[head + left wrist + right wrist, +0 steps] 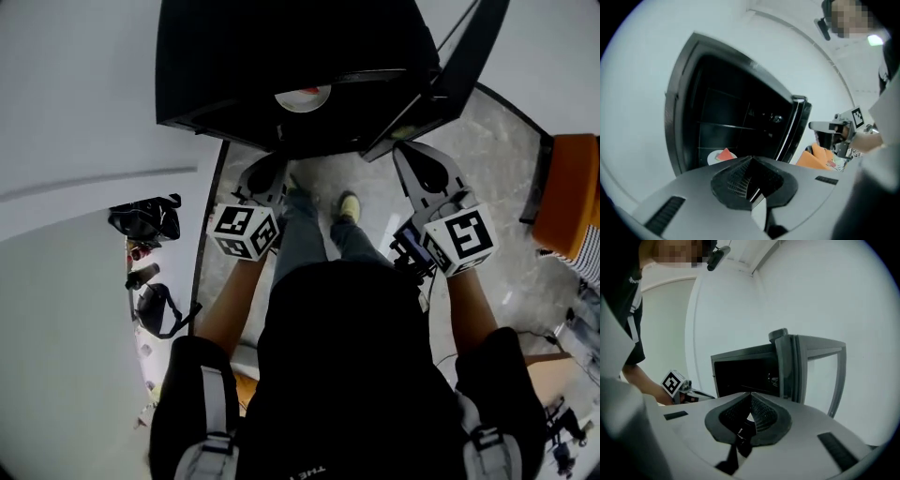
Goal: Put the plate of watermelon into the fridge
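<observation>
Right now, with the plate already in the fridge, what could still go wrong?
The plate seems to sit near the front of its shelf, so the open door might knock it when swung shut. The right gripper, shut and empty, appears close to that door and could bump it.

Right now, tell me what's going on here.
A person stands facing a small black fridge whose door hangs open. The plate of watermelon already sits inside it. The person holds a claw in each hand. The left claw and the right claw are both shut and empty, raised in front of the opening and touching nothing. The door has not yet been closed.
</observation>
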`<state>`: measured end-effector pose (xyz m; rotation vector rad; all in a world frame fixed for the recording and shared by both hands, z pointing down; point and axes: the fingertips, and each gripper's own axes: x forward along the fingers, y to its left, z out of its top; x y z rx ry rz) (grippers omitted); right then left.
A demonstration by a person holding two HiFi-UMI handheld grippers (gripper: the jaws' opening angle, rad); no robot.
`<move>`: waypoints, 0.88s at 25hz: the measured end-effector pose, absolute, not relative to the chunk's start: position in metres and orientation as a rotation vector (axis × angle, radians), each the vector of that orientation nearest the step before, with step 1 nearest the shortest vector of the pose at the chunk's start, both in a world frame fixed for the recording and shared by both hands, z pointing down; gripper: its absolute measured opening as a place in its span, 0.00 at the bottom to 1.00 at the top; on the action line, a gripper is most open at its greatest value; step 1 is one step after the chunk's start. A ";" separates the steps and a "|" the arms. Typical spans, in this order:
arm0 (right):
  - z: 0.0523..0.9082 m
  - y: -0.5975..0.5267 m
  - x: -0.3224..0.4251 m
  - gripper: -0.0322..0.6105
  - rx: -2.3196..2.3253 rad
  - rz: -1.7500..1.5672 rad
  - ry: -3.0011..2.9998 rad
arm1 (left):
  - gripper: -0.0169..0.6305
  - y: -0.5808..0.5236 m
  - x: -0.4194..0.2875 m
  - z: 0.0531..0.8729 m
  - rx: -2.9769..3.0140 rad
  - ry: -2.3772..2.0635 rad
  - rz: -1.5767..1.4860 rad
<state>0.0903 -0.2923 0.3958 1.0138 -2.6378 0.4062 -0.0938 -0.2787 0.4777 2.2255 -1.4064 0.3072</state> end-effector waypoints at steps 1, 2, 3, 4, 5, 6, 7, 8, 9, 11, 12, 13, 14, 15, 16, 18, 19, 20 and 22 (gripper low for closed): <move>0.393 -0.290 0.094 0.07 1.026 0.396 -2.622 | 0.04 -0.271 -0.095 0.468 2.237 -1.423 0.306; 0.391 -0.288 0.097 0.07 1.033 0.382 -2.596 | 0.04 -0.264 -0.096 0.459 2.250 -1.441 0.306; 0.389 -0.286 0.098 0.07 1.034 0.372 -2.578 | 0.04 -0.258 -0.097 0.449 2.265 -1.461 0.306; 0.386 -0.283 0.097 0.07 1.034 0.368 -2.581 | 0.04 -0.252 -0.099 0.440 2.276 -1.482 0.301; 0.381 -0.281 0.094 0.07 1.032 0.365 -2.607 | 0.04 -0.247 -0.101 0.431 2.283 -1.502 0.290; 0.375 -0.280 0.088 0.07 1.024 0.355 -2.652 | 0.04 -0.243 -0.104 0.422 2.286 -1.521 0.275; 0.369 -0.279 0.082 0.07 1.009 0.336 -2.695 | 0.04 -0.239 -0.106 0.414 2.287 -1.539 0.262; 0.366 -0.277 0.077 0.07 0.986 0.322 -2.721 | 0.04 -0.236 -0.109 0.407 2.291 -1.557 0.260; 0.366 -0.273 0.073 0.07 0.956 0.319 -2.724 | 0.04 -0.232 -0.112 0.401 2.297 -1.574 0.267; 0.374 -0.261 0.069 0.07 0.884 0.344 -2.677 | 0.04 -0.226 -0.114 0.393 2.310 -1.599 0.288; 0.377 -0.256 0.067 0.07 0.865 0.358 -2.657 | 0.04 -0.223 -0.113 0.390 2.313 -1.604 0.294; 0.377 -0.254 0.066 0.07 0.866 0.373 -2.653 | 0.04 -0.222 -0.113 0.387 2.314 -1.604 0.296; 0.375 -0.253 0.065 0.07 0.881 0.389 -2.660 | 0.04 -0.221 -0.111 0.385 2.316 -1.599 0.299; 0.373 -0.252 0.064 0.07 0.896 0.402 -2.670 | 0.04 -0.221 -0.108 0.383 2.320 -1.591 0.302; 0.372 -0.252 0.064 0.07 0.903 0.406 -2.677 | 0.04 -0.221 -0.105 0.380 2.326 -1.583 0.303; 0.371 -0.253 0.065 0.07 0.904 0.398 -2.684 | 0.04 -0.223 -0.099 0.376 2.337 -1.563 0.298; 0.370 -0.253 0.066 0.07 0.908 0.398 -2.689 | 0.04 -0.223 -0.096 0.375 2.343 -1.548 0.296; 0.369 -0.252 0.068 0.07 0.915 0.410 -2.690 | 0.04 -0.224 -0.092 0.373 2.353 -1.530 0.299; 0.369 -0.250 0.073 0.07 0.924 0.439 -2.669 | 0.04 -0.225 -0.082 0.370 2.388 -1.492 0.313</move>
